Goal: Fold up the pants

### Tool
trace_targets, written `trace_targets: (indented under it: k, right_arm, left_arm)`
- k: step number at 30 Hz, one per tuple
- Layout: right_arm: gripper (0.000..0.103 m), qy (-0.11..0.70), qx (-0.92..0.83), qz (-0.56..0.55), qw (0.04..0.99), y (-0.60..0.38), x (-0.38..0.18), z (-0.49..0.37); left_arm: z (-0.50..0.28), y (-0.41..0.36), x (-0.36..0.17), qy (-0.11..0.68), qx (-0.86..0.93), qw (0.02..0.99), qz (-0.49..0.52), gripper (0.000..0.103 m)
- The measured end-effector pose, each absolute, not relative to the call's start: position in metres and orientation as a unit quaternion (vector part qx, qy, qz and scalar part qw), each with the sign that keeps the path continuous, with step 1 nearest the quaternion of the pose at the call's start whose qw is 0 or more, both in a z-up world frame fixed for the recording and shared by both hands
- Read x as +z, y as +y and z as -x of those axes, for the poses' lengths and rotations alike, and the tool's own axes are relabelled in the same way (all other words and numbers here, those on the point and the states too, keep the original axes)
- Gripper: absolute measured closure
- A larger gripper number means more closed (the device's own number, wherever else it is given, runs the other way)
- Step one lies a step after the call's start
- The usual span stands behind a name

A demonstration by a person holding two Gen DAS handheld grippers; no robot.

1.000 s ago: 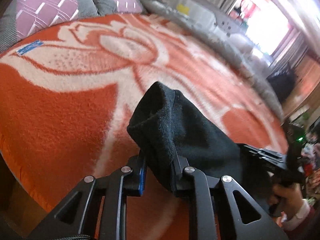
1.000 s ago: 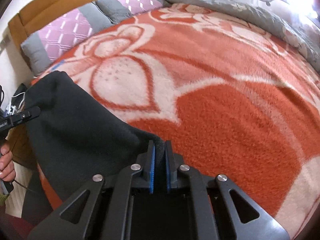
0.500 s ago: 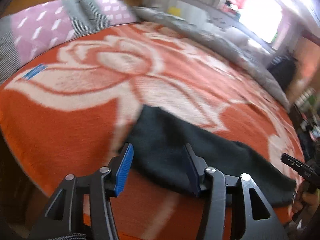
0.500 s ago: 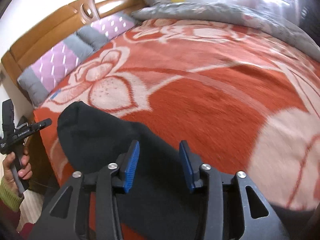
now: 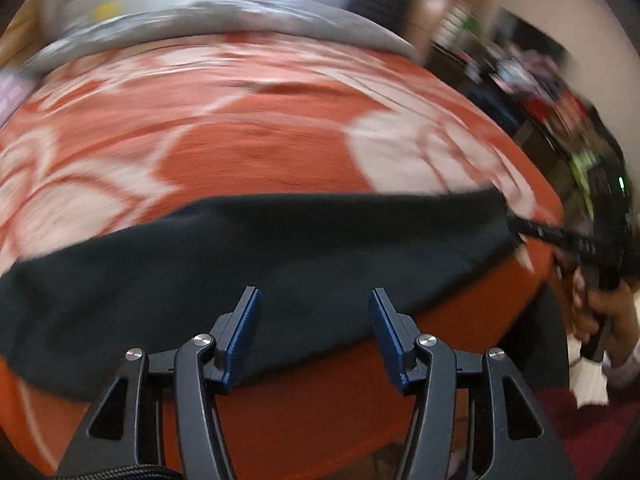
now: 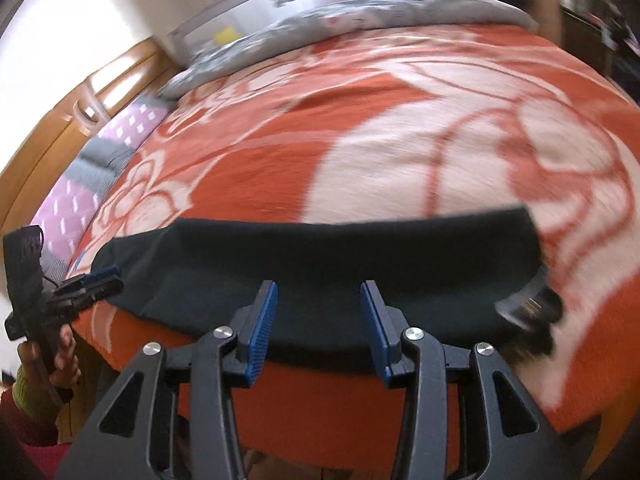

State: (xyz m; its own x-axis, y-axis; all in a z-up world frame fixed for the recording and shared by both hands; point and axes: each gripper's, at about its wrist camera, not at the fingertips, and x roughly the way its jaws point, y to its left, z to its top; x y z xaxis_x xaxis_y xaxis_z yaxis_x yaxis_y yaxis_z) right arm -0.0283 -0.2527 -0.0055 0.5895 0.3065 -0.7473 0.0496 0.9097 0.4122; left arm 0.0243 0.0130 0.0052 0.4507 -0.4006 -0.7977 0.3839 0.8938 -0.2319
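Since the earlier frames both grippers have let go of the pants (image 5: 256, 264), which then hung pinched in their jaws and now lie flat as a long dark band across the near edge of the orange-and-white blanket (image 5: 260, 152). Left gripper (image 5: 315, 336): jaws parted moderately, nothing between the pads, poised over the band's near edge. Right gripper (image 6: 316, 326): jaws likewise apart and empty, over the same near edge. Beyond the blanket's far edge lies a grey quilt (image 6: 360, 12). Both views are motion-blurred.
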Motion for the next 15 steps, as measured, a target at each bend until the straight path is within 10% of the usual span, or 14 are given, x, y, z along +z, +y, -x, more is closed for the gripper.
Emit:
trace_targets:
  k: [15]
  right_arm:
    - [0.059, 0.434, -0.018, -0.297, 0.85, -0.331, -0.036, 0.069]
  left_arm:
    - [-0.02, -0.161, -0.009, 0.479, -0.38, 0.772, -0.171, 0.046]
